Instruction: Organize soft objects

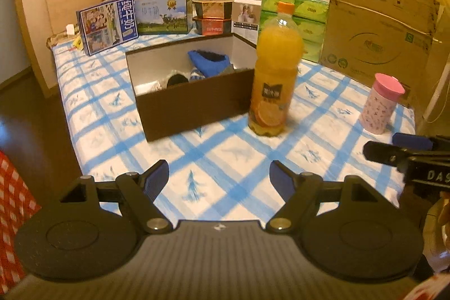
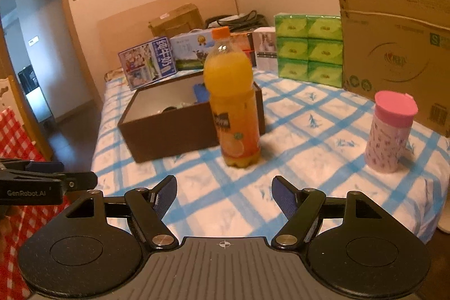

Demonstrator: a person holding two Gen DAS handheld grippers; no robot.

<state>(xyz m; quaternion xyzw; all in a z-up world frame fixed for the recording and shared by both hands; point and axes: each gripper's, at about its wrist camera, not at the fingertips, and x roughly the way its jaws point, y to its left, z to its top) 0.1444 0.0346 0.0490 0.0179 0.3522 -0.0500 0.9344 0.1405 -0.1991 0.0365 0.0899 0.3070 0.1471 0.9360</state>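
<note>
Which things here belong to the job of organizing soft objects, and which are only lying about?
For the job:
brown box
blue soft item inside it
dark soft item inside it

Lying about:
orange juice bottle
pink cup
green tissue packs
milk cartons

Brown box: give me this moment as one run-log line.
brown box: open, soft items inside | orange juice bottle: upright beside box | left claw: open, empty | right claw: open, empty

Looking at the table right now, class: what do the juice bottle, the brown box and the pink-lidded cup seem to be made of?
Juice bottle: clear glossy plastic, since the orange drink shows through; glossy printed label.
Brown box: probably matte cardboard; thin, flat, straight walls, paler inside.
Pink-lidded cup: likely plastic; smooth patterned wall, opaque pink lid.
</note>
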